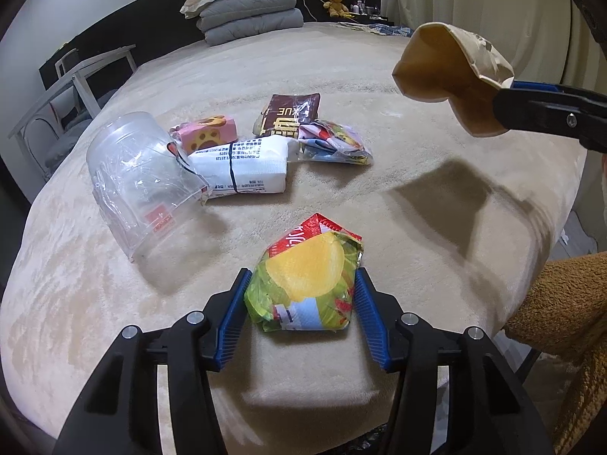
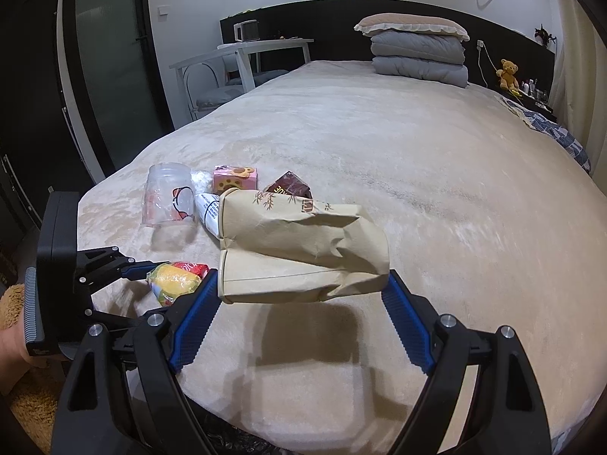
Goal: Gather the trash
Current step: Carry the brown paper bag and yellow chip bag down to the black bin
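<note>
My left gripper [image 1: 301,290] is shut on a crumpled yellow-green chip bag [image 1: 307,280] near the front edge of the bed; it also shows in the right wrist view [image 2: 176,280]. My right gripper [image 2: 303,284] is shut on a brown paper bag [image 2: 299,246] and holds it above the bed; the bag's open mouth [image 1: 436,64] shows in the left wrist view at upper right. Farther back lie a clear plastic jar [image 1: 140,178], a white wrapped pack [image 1: 242,170], a pink paw-print box [image 1: 206,134], a brown packet [image 1: 290,112] and a colourful wrapper [image 1: 334,144].
The beige bed cover [image 2: 417,174] spreads wide behind the trash. Folded grey quilts with a pillow [image 2: 417,49] and a teddy bear [image 2: 508,74] sit at the headboard. A white side table [image 2: 242,57] stands left of the bed. A brown plush thing [image 1: 561,311] lies at the right.
</note>
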### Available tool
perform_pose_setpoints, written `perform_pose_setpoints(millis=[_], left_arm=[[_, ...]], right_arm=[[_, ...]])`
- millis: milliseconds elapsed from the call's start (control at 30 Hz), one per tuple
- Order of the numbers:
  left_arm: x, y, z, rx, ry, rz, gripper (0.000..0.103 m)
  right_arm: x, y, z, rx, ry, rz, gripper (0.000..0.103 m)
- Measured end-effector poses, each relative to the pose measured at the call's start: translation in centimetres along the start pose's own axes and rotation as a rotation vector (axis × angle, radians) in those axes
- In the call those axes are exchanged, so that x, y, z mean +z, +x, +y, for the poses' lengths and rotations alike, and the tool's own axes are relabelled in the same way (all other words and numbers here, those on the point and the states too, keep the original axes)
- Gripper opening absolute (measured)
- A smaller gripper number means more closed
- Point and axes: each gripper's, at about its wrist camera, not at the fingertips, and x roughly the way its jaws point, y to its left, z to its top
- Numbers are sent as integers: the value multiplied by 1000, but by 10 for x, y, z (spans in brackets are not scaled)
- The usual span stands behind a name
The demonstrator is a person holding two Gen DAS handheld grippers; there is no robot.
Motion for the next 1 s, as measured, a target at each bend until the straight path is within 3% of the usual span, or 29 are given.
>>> perform_pose_setpoints(millis=[600,1000], left_arm=[[-26,-68,17,-80,-158,-138,52],[-73,-111,10,-131,-247,-189,52]], right_arm=[[-28,-14,20,-3,88,4,84],[-74,-40,48,29,168,12,84]])
